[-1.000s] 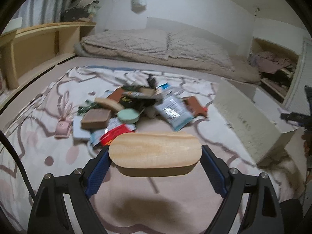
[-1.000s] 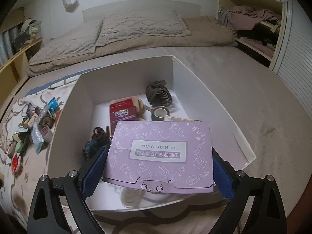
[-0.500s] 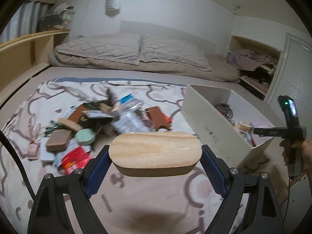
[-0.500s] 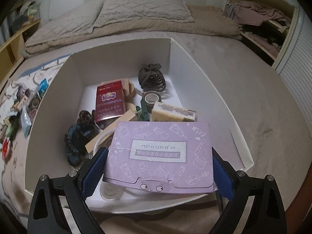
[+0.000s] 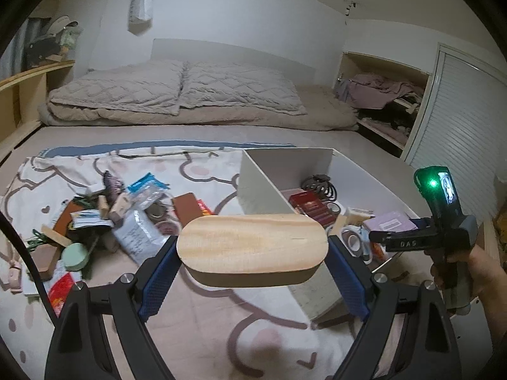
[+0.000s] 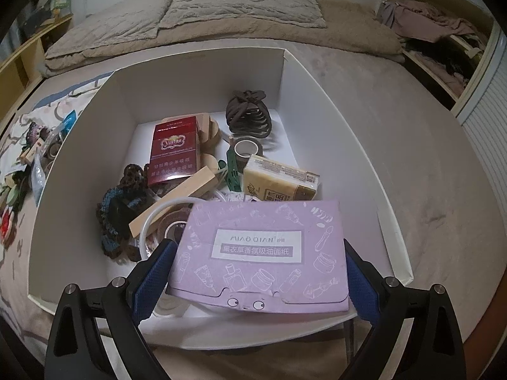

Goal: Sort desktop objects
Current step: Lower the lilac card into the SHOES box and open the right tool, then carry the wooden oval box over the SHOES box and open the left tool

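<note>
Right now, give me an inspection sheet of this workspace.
Surface: patterned blanket on a bed.
Job's things: white box holding red pack, hair claw, tape, more.
Clutter: unsorted pile on the blanket, beside the box.
Grippers: left gripper shut on wooden block; right gripper shut on purple packet over the box.
Cables: black cable at left edge.
Surroundings: pillows, shelves.

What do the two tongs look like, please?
Both tongs, left and right, have black angular frames with silver screws and blue textured pads. Seen from the left camera, the right unit carries white "DAS" lettering, a green light and a small screen.
</note>
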`<state>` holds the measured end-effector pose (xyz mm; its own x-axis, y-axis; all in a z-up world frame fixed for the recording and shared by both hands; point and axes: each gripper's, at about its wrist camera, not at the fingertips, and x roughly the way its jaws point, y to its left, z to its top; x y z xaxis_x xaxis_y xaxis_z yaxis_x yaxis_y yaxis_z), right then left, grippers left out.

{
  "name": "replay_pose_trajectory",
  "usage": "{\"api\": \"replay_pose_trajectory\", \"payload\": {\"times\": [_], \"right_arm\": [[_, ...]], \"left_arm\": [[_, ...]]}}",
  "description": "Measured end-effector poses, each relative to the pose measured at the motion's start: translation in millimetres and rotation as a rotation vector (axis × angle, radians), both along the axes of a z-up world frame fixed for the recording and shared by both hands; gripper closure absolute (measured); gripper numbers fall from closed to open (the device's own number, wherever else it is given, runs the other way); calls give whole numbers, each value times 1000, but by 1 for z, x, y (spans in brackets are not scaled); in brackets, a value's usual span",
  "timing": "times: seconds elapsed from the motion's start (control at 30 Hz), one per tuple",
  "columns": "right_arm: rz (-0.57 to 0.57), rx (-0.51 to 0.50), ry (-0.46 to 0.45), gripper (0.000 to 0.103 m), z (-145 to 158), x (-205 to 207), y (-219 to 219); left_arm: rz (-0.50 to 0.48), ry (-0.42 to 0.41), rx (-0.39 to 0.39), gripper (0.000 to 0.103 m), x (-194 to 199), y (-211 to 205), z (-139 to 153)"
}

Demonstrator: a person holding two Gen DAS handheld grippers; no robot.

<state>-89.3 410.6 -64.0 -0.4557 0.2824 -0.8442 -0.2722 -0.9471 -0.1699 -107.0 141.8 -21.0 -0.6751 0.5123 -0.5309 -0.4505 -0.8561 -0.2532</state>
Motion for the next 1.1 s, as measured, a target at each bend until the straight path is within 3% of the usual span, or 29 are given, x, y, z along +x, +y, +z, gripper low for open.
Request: {"api": "replay_pose_trajectory", "payload": {"times": [0.5,0.63,0.8,1.1], "right_arm": [[23,-39,50,6,7,10,3],[18,-67,110,6,16,19,2],[48,-29,227,6,34,36,-12],[49,-86,307,6,50,50,-9]], "left_arm": [[-78,-31,-17,13,-10,51,-1],[-100,-41,-18,13,-14,61,0],[-123,-61,-6,13,-22,78,3],[-152,-79,-12,13,-28,108,1]]}}
